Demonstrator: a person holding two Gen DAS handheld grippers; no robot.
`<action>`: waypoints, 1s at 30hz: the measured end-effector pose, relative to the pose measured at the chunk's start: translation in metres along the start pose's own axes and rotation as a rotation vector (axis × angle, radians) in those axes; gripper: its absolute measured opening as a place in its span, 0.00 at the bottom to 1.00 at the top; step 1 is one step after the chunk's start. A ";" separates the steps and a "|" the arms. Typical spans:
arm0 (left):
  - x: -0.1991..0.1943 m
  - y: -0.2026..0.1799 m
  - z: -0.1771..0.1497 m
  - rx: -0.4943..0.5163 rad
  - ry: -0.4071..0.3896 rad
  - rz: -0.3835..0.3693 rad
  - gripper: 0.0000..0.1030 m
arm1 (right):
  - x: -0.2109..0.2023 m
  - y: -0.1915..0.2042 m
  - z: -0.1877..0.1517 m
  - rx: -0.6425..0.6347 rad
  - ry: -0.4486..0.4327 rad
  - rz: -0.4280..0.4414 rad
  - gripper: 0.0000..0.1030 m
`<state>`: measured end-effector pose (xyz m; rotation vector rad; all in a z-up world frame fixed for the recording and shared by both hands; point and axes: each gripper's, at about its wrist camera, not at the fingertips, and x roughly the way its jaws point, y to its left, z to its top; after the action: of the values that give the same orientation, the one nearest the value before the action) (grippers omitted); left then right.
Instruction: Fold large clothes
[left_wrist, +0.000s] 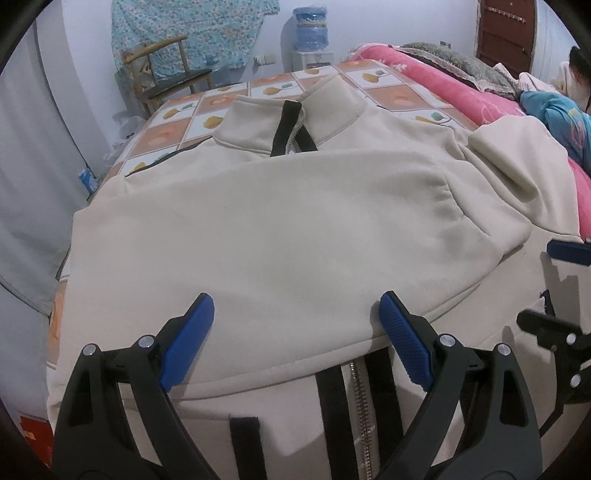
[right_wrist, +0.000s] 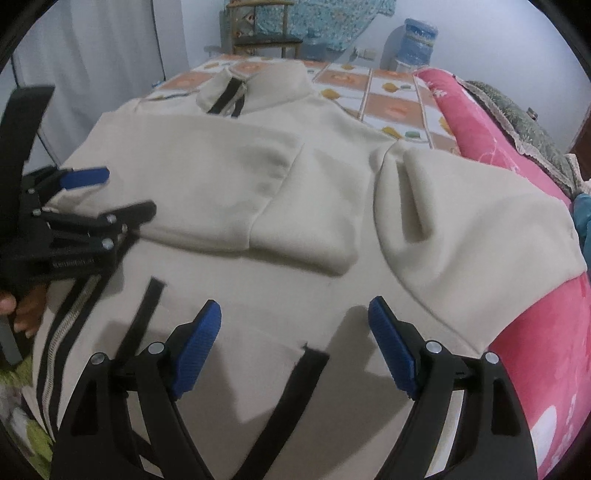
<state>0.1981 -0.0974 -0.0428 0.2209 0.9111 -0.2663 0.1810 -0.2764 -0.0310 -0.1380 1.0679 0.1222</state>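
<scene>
A large cream zip-up jacket (left_wrist: 295, 229) with black trim lies front-up on the bed, collar at the far end; it also shows in the right wrist view (right_wrist: 295, 192). One sleeve (left_wrist: 280, 258) is folded across the chest. The other sleeve (right_wrist: 472, 221) lies out to the right over a pink quilt. My left gripper (left_wrist: 297, 314) is open and empty, just above the folded sleeve's near edge. My right gripper (right_wrist: 295, 321) is open and empty over the jacket's lower front, near a black pocket strip (right_wrist: 288, 406). The left gripper also shows in the right wrist view (right_wrist: 96, 192).
The bed has an orange and white checked sheet (left_wrist: 207, 110). A pink quilt (right_wrist: 535, 350) and a person lying down (left_wrist: 569, 103) are along the right side. A wooden chair (left_wrist: 166, 74) and a water dispenser (left_wrist: 310, 33) stand by the far wall.
</scene>
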 end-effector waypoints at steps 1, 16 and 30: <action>0.000 0.000 0.000 -0.001 -0.001 0.002 0.87 | 0.002 0.000 -0.001 0.001 0.006 0.001 0.78; 0.006 0.007 -0.002 -0.047 -0.003 -0.020 0.92 | 0.009 0.000 -0.009 0.031 0.030 0.021 0.94; 0.008 0.008 -0.003 -0.056 -0.001 -0.030 0.92 | 0.009 0.000 -0.010 0.067 0.036 0.012 0.94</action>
<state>0.2032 -0.0899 -0.0500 0.1550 0.9201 -0.2687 0.1765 -0.2783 -0.0440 -0.0737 1.1081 0.0952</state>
